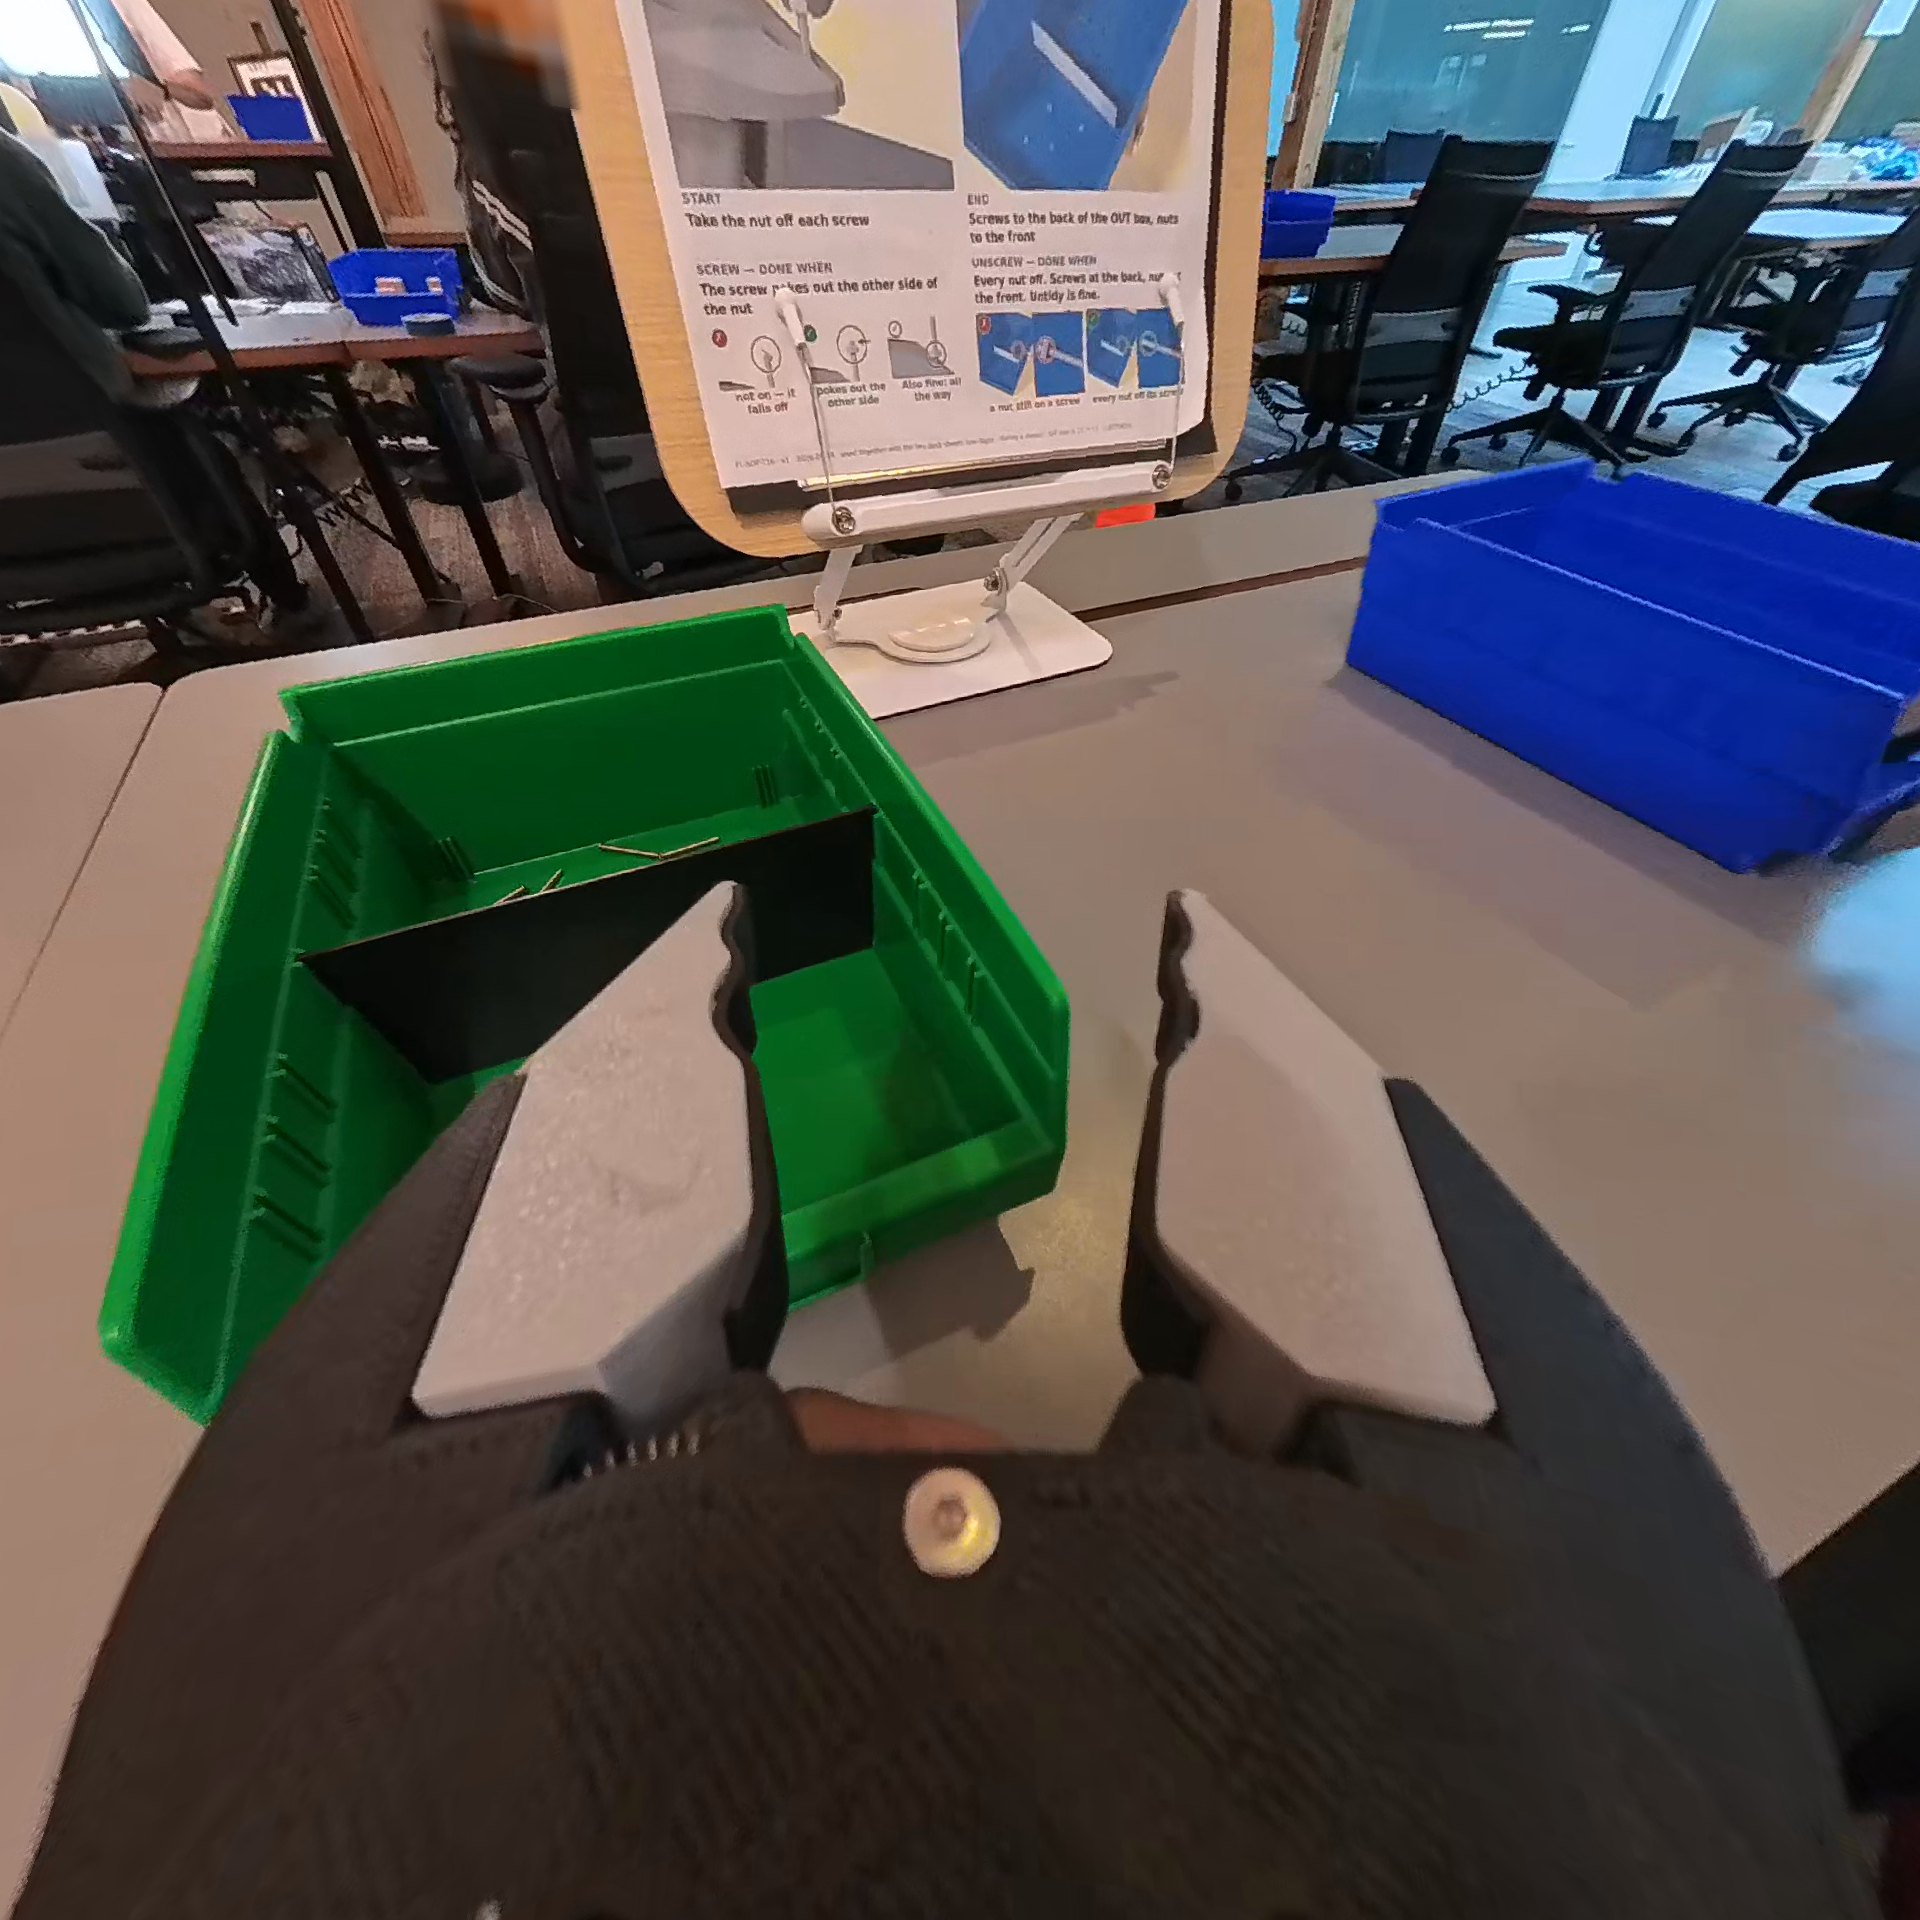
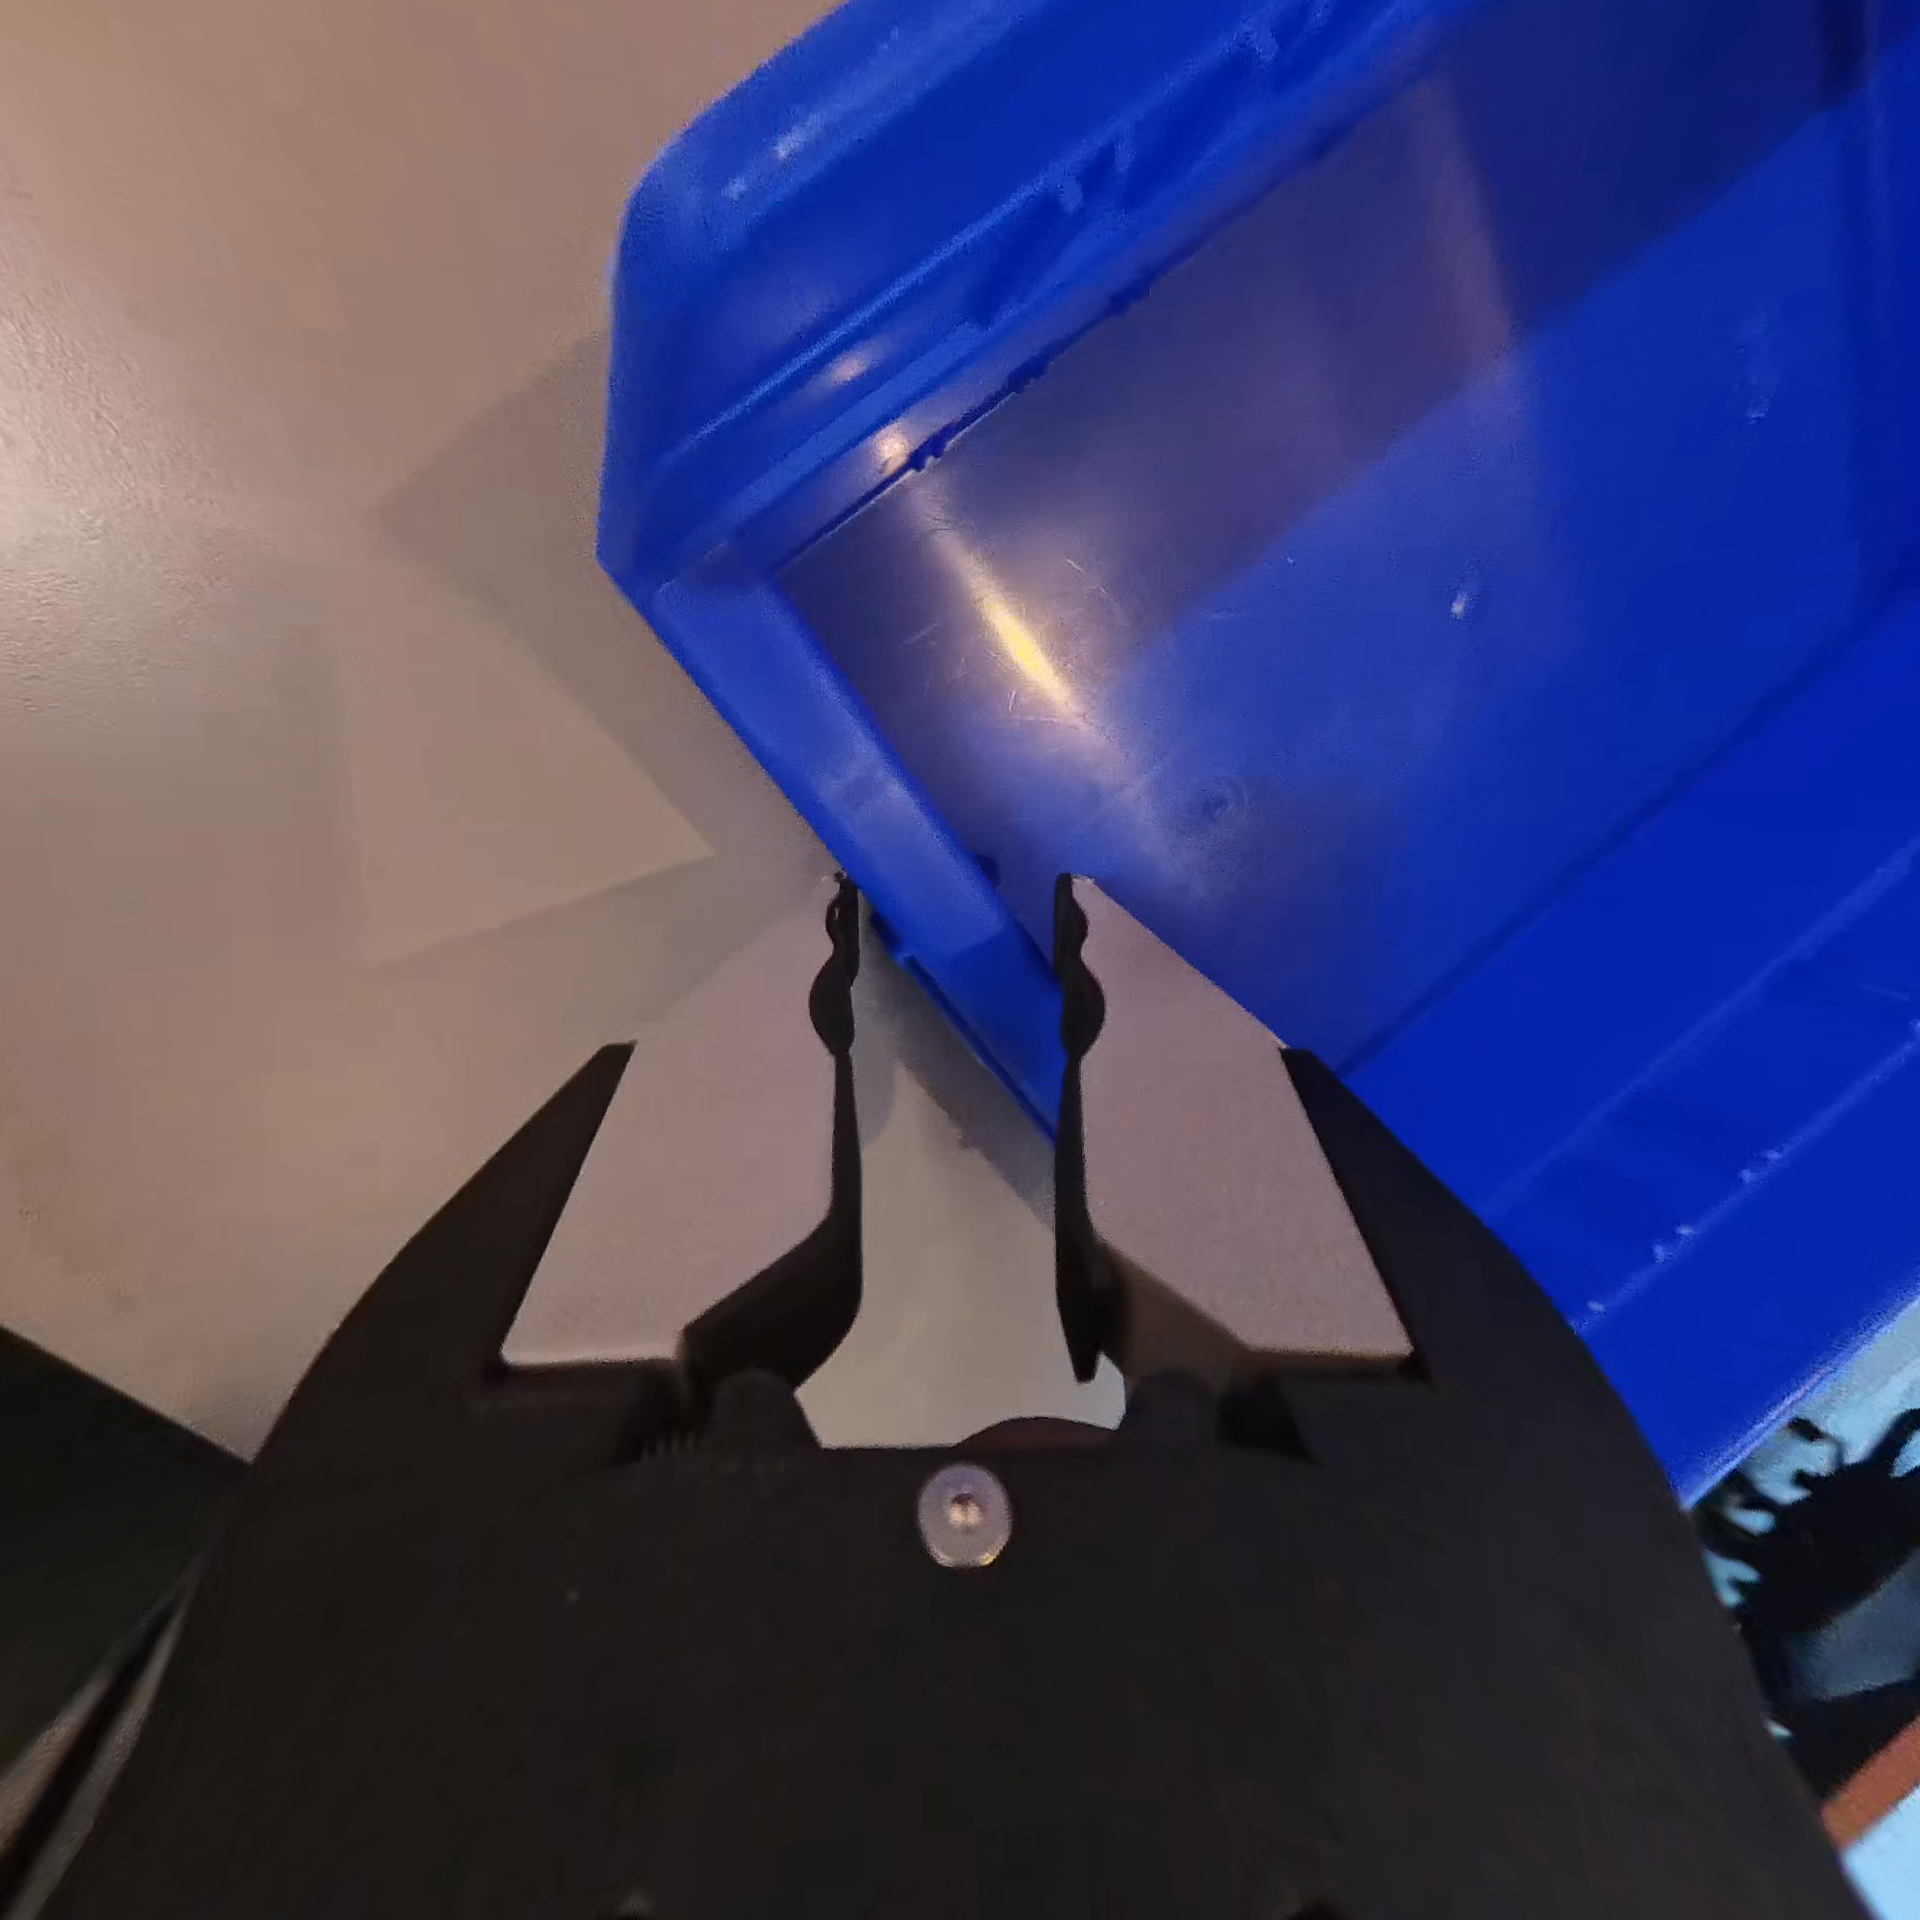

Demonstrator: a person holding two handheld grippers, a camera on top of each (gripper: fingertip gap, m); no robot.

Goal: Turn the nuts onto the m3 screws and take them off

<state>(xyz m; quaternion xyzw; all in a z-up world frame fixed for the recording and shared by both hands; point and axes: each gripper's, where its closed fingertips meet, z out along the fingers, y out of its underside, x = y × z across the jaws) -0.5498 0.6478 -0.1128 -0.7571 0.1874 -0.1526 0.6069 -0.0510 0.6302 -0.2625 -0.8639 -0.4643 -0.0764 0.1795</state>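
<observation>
A green bin (image 1: 935, 914) stands on the grey table left of centre, split by a black divider (image 1: 582, 966). Several thin screws (image 1: 655, 850) lie in its far compartment; the near compartment's visible floor is bare. No nuts show. My left gripper (image 1: 956, 925) is open and empty, held above the bin's near right corner. A blue bin (image 1: 1621, 665) stands at the right. In the right wrist view this blue bin (image 2: 1299, 623) fills the frame. My right gripper (image 2: 954, 894) has its jaws narrowed astride the bin's low front wall, seemingly gripping it.
A wooden board with an instruction sheet on a white stand (image 1: 935, 260) stands behind the green bin. The grey table (image 1: 1403, 1039) runs between the two bins. Office chairs and other tables with blue bins stand beyond the far edge. The grippers' ends are close to 55 cm from one another.
</observation>
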